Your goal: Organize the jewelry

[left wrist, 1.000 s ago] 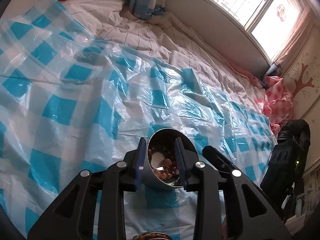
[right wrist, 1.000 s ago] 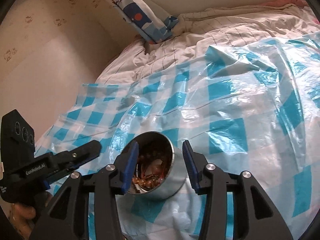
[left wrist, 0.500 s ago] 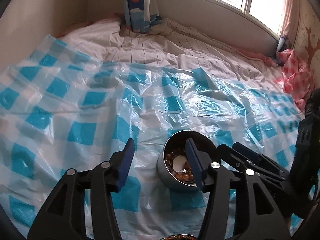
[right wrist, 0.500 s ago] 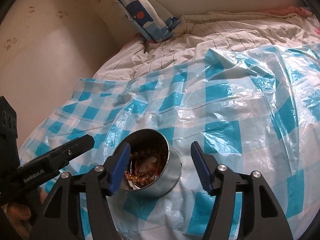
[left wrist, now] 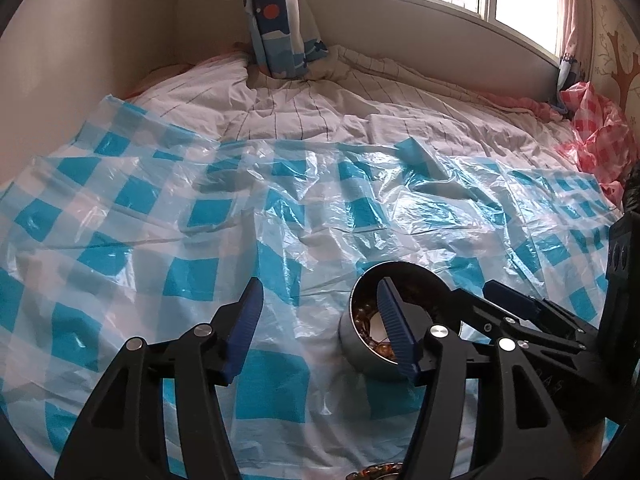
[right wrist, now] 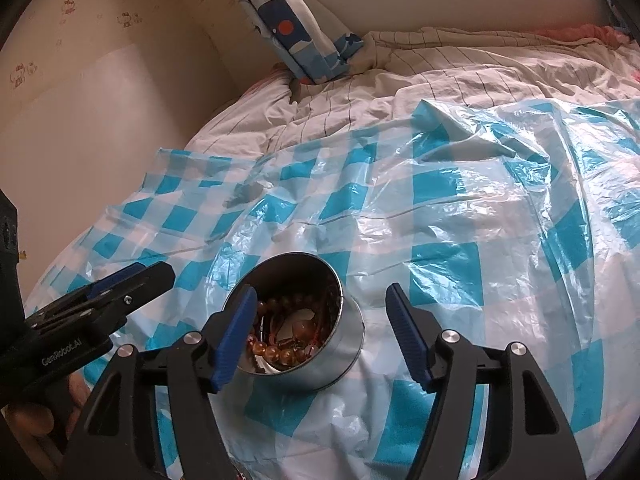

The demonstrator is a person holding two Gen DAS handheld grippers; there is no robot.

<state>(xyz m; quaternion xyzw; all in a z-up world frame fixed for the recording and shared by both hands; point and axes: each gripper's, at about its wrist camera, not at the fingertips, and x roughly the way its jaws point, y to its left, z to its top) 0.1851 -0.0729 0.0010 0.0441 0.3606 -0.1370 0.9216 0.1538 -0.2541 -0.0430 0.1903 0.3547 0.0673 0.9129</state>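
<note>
Ahead of both our claws spreads the bed (left wrist: 392,120), covered by a blue-checked sheet (left wrist: 280,216). A pillow (right wrist: 296,28) stands far ahead against the wall. The tin (right wrist: 320,360) sits on the sheet just ahead of our right claw (right wrist: 320,336), toward its left finger, and behind our left claw's (left wrist: 320,328) right finger. Both claws gape, gripping nothing. Beads (right wrist: 276,352) lie coiled inside the tin.
</note>
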